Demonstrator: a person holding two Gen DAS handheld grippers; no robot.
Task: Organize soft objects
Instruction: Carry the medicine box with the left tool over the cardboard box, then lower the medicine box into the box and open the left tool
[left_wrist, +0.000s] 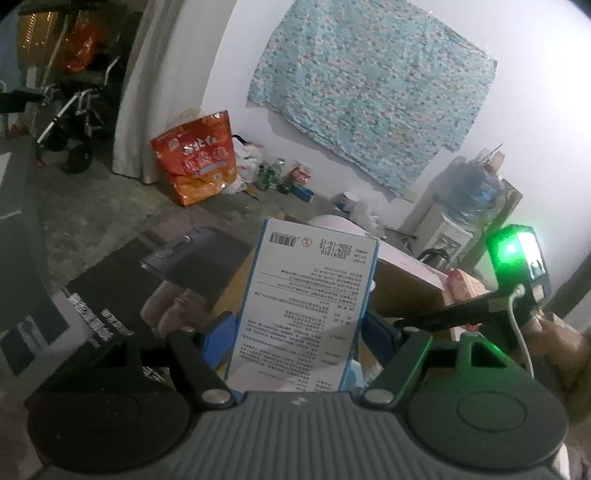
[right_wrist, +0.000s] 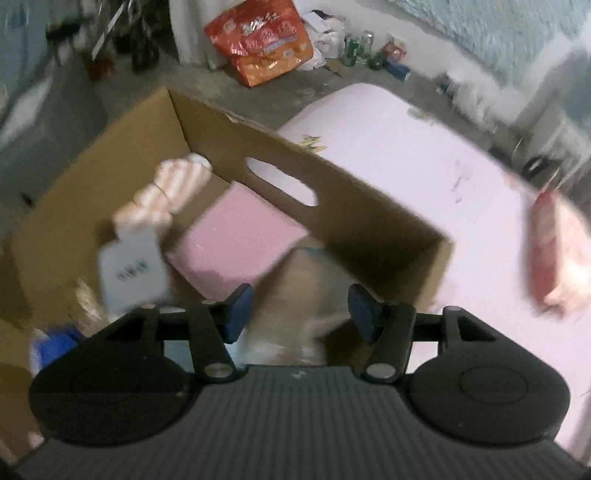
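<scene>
My left gripper (left_wrist: 297, 332) is shut on a white and blue printed pack (left_wrist: 310, 295), held upright above an open cardboard box (left_wrist: 406, 295). My right gripper (right_wrist: 301, 310) is open over the same cardboard box (right_wrist: 332, 192), with a blurred pale soft item (right_wrist: 295, 295) between its fingers; I cannot tell whether the pads touch it. Inside the box lie a pink striped soft bundle (right_wrist: 166, 195) and a white pack (right_wrist: 129, 273). A red and pink soft packet (right_wrist: 554, 251) lies on the pink table surface (right_wrist: 406, 147) to the right.
A blue item (right_wrist: 51, 347) sits at the box's left. An orange bag (left_wrist: 195, 162) and bottles (left_wrist: 269, 177) stand by the far wall. A water dispenser (left_wrist: 461, 206) is at the right. A black case (left_wrist: 110, 295) lies left of the box.
</scene>
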